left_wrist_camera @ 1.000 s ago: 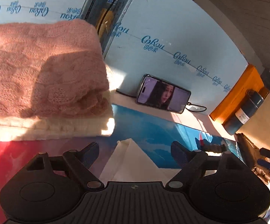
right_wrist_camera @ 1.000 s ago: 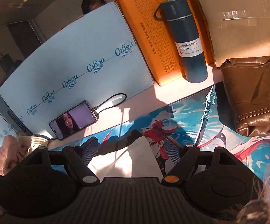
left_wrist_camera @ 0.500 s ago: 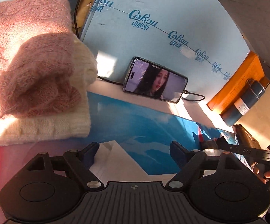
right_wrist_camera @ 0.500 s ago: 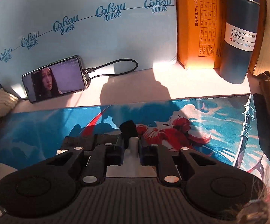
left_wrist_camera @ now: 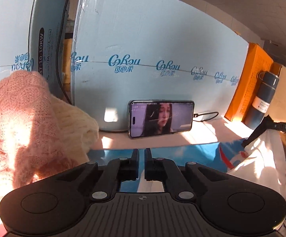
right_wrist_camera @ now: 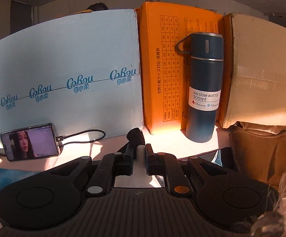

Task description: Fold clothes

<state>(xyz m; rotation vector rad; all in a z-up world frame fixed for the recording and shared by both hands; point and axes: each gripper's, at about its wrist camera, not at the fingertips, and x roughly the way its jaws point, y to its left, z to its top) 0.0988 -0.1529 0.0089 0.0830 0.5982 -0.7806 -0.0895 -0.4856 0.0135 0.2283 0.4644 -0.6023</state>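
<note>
- A pale blue carton [left_wrist_camera: 162,45] printed with a repeated logo stands along the back of the table; an orange box [right_wrist_camera: 162,69] and a brown cardboard box [right_wrist_camera: 261,69] stand to its right.
- A folded pink knit sweater [left_wrist_camera: 18,118] lies on a cream knit sweater [left_wrist_camera: 77,124] at the left.
- The white garment [left_wrist_camera: 261,158], the piece being folded, is lifted off the printed blue desk mat [left_wrist_camera: 208,154] and hangs between the two grippers.
- A folded brown leather garment [right_wrist_camera: 265,150] lies at the right.
- The left gripper [left_wrist_camera: 141,158] has its jaws together on white cloth.
- The right gripper [right_wrist_camera: 139,154] is clamped on a fold of the white garment.
- A dark blue vacuum bottle [right_wrist_camera: 202,88] stands upright against the orange box.
- A phone [left_wrist_camera: 161,118] leans on the blue carton, cable plugged in.
</note>
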